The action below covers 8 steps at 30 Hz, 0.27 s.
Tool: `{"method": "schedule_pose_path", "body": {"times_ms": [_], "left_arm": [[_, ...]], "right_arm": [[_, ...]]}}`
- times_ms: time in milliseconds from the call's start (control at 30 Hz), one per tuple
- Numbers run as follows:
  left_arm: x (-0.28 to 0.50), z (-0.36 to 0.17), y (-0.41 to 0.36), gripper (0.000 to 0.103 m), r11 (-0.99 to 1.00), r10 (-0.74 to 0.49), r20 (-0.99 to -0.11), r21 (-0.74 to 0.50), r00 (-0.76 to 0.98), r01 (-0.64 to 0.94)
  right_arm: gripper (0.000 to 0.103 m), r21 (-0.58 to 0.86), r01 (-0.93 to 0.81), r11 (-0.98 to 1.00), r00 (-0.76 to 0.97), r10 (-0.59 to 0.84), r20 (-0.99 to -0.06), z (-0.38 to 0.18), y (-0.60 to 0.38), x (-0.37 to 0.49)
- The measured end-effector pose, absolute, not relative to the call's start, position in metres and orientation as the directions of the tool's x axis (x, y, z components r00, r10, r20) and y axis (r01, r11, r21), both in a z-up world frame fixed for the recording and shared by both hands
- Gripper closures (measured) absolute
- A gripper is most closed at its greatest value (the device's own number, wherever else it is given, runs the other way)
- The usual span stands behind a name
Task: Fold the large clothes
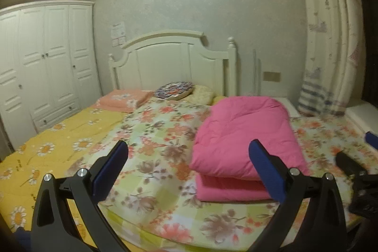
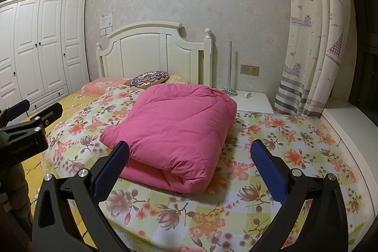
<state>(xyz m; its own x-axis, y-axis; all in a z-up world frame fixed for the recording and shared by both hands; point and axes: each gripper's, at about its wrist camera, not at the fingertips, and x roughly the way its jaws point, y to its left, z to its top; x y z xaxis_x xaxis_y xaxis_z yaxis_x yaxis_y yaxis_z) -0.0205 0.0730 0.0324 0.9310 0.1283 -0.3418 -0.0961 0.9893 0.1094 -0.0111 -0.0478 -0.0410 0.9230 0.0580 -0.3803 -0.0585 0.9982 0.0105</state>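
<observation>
A pink quilted comforter (image 1: 243, 134) lies folded into a thick stack on the floral bed sheet (image 1: 160, 134); it also shows in the right wrist view (image 2: 174, 129). My left gripper (image 1: 189, 150) is open and empty, held above the bed's near edge, left of the comforter's front. My right gripper (image 2: 190, 150) is open and empty, just in front of the comforter's near folded edge. The right gripper also shows at the right edge of the left wrist view (image 1: 354, 155), and the left gripper at the left edge of the right wrist view (image 2: 35, 110).
A yellow daisy-print quilt (image 1: 52, 152) covers the bed's left side. Pillows and a round patterned cushion (image 1: 174, 90) lie by the white headboard (image 1: 174, 63). A white wardrobe (image 1: 42, 63) stands left, a white nightstand (image 2: 250, 100) and curtain (image 2: 314, 39) right.
</observation>
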Motion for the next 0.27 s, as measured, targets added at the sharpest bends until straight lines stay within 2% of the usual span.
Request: {"method": "schedule_pose_path", "body": {"times_ms": [100, 267], "left_arm": [[-0.007, 0.023, 0.075, 0.002, 0.990, 0.112, -0.431, 0.127, 0.896, -0.063], [0.006, 0.007, 0.081, 0.002, 0.993, 0.101, -0.491, 0.099, 0.865, -0.060]], "right_arm": [[0.004, 0.015, -0.056, 0.998, 0.921, 0.057, -0.385, -0.043, -0.050, -0.010], [0.004, 0.018, -0.054, 0.998, 0.916, 0.057, -0.398, -0.049, -0.054, -0.006]]}}
